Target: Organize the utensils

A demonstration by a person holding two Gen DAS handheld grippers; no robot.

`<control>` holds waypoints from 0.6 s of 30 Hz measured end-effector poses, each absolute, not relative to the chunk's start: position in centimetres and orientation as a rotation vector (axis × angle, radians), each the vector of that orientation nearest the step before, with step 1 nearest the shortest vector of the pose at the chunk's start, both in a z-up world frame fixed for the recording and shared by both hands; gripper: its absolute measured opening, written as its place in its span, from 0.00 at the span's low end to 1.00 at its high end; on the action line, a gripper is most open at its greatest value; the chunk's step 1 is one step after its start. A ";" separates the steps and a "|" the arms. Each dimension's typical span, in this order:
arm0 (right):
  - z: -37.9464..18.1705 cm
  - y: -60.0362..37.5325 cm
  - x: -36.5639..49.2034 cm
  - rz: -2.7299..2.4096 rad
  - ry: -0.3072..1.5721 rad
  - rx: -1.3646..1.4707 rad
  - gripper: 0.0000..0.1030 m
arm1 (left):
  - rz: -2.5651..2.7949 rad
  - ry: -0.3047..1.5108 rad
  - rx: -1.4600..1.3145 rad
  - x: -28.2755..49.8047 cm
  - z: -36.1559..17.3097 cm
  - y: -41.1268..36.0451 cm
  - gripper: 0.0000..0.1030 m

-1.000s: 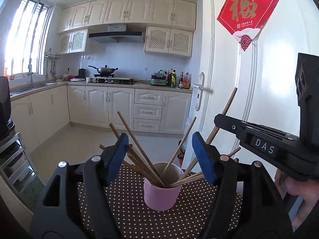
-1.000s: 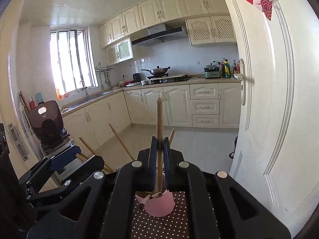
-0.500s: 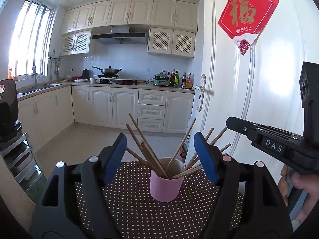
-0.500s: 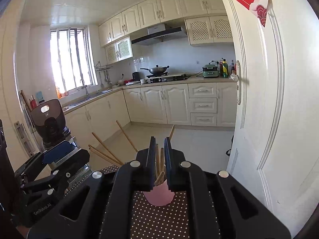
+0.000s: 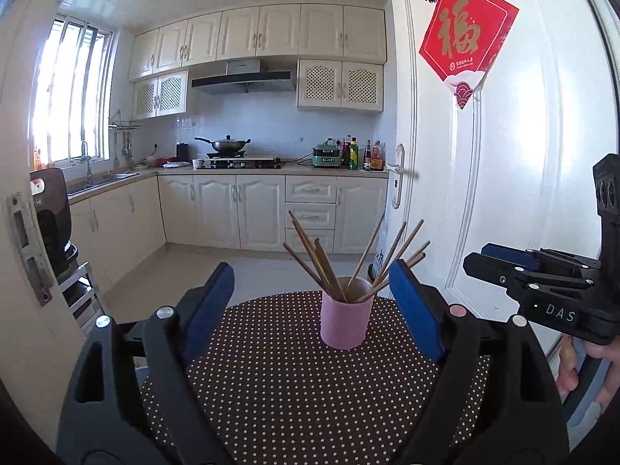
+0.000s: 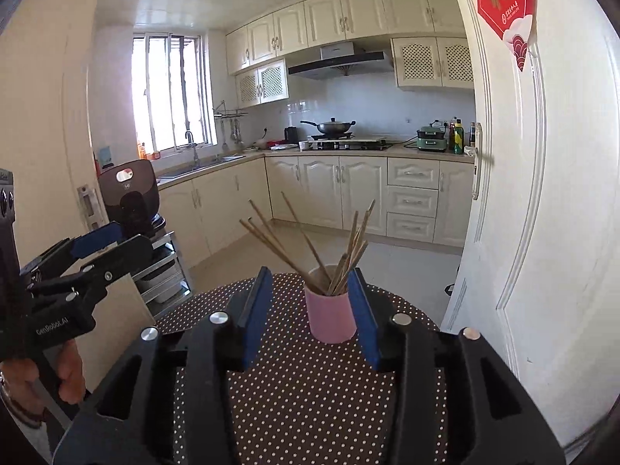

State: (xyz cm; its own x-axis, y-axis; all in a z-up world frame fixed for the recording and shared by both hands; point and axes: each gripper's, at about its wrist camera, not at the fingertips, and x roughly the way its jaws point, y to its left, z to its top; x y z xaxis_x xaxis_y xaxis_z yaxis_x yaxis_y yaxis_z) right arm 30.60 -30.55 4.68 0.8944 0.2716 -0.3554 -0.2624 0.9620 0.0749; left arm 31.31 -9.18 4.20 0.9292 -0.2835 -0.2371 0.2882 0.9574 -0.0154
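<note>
A pink cup [image 5: 346, 323] stands upright on a round table with a brown polka-dot cloth [image 5: 279, 387]. Several wooden chopsticks [image 5: 317, 263] stand fanned out in the cup. My left gripper [image 5: 310, 290] is open and empty, drawn back from the cup. My right gripper [image 6: 310, 294] is open and empty, its blue pads either side of the cup [image 6: 331, 316] but nearer than it. The chopsticks [image 6: 341, 248] lean left and right in the right wrist view. The right gripper also shows in the left wrist view [image 5: 503, 263], off to the right of the cup.
A white door [image 5: 503, 155] with a red paper sign [image 5: 467, 40] stands close to the table's right. A metal rack [image 6: 162, 271] with a dark appliance [image 6: 130, 197] stands to the left. Kitchen cabinets [image 5: 271, 213] lie beyond.
My right gripper let go of the chopstick it held over the cup, opened and pulled back. My left gripper also drew back from the cup.
</note>
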 end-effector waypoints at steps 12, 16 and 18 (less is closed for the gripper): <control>2.0 -28.9 20.5 0.241 0.255 -0.032 0.79 | -0.218 0.138 0.095 20.4 2.4 -7.4 0.90; 1.6 -27.9 17.4 0.236 0.191 -0.043 0.85 | -0.206 0.137 0.098 17.4 1.8 -7.3 0.92; 1.3 -27.4 16.1 0.239 0.165 -0.042 0.88 | -0.240 0.154 0.072 16.4 1.7 -7.0 0.92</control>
State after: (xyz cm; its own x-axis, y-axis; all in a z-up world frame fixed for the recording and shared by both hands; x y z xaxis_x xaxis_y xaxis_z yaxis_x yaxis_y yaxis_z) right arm 16.08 -27.44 1.34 0.9580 0.2325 -0.1678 -0.2393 0.9707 -0.0215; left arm 16.42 -7.02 1.72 0.9597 -0.2308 -0.1605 0.2418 0.9689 0.0529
